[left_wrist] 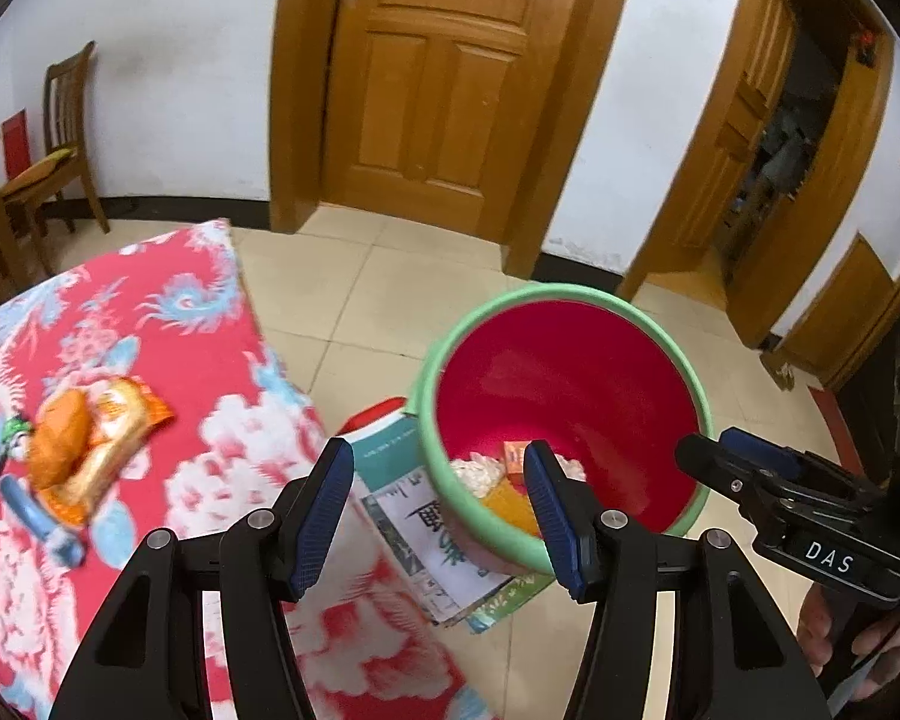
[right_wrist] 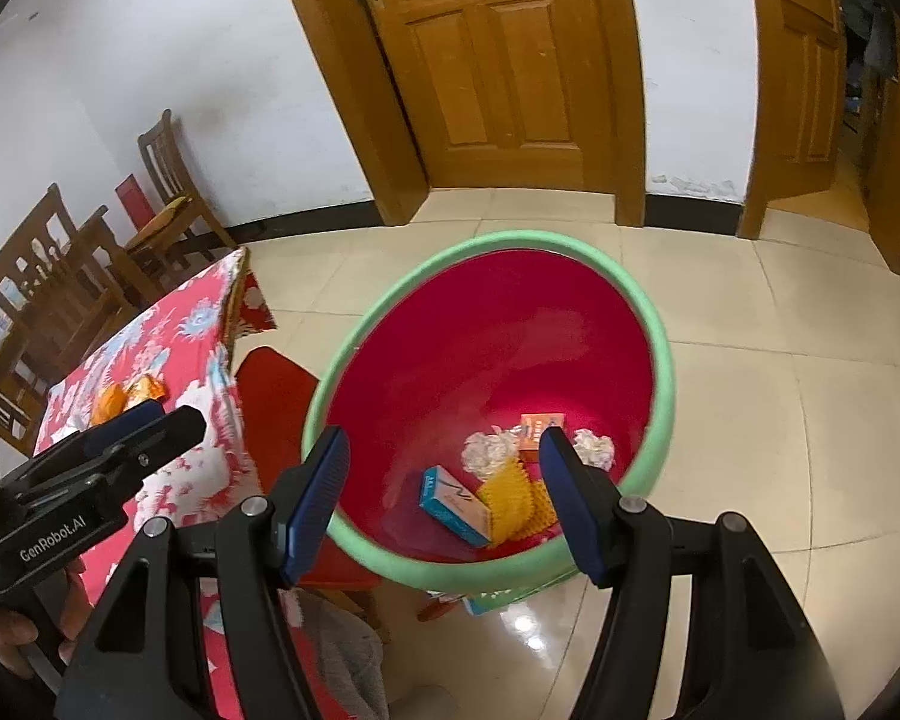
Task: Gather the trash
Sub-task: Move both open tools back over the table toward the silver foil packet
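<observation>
A red bin with a green rim (right_wrist: 660,360) stands on the floor beside the table. Inside lie a blue box (right_wrist: 450,501), a yellow wrapper (right_wrist: 516,504), an orange box (right_wrist: 540,423) and crumpled white paper (right_wrist: 486,450). My right gripper (right_wrist: 444,501) hangs over the bin's near rim, open and empty. My left gripper (left_wrist: 441,510) is open with nothing between its pads, above the gap between table and bin (left_wrist: 426,378). On the red floral tablecloth (left_wrist: 210,360) remain orange wrappers (left_wrist: 90,444) and a blue tube-like item (left_wrist: 42,516).
Printed papers (left_wrist: 414,516) lie under the bin's near side, next to a red stool (right_wrist: 282,396). Wooden chairs (right_wrist: 168,192) stand at the far left by the wall. A closed wooden door (left_wrist: 444,78) is behind the bin. Each gripper shows at the edge of the other's view.
</observation>
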{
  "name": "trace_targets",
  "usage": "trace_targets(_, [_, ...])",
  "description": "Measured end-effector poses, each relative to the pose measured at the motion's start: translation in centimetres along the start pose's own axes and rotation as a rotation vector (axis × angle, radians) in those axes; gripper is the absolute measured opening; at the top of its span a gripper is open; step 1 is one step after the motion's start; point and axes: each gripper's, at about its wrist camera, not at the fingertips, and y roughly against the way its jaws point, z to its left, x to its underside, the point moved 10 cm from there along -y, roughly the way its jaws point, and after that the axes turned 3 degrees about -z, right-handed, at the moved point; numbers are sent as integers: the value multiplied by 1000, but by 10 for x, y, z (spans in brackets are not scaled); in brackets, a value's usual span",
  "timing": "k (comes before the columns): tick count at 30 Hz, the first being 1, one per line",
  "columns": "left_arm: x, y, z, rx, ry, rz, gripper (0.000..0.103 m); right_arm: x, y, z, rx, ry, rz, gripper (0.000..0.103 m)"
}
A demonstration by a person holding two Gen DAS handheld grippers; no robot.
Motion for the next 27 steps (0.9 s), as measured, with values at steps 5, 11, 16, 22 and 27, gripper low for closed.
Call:
trace_targets(5, [-3,17,27,-35,34,-30,60,1,0,25,-33,27,5,66])
trace_targets(11, [-3,34,65,-84,82,-55,60,5,-5,67,-80,77,19,66])
trace_targets(16, [-1,53,100,-132,123,-81,60,8,-10,101,-116,119,33,66])
trace_targets(22, [6,69,142,-183,173,-95,60,12,-16,142,-159,168,51,66])
trace_targets(27, [13,82,178,-227,216,-101,60,19,-26,176,-194,199,74,66])
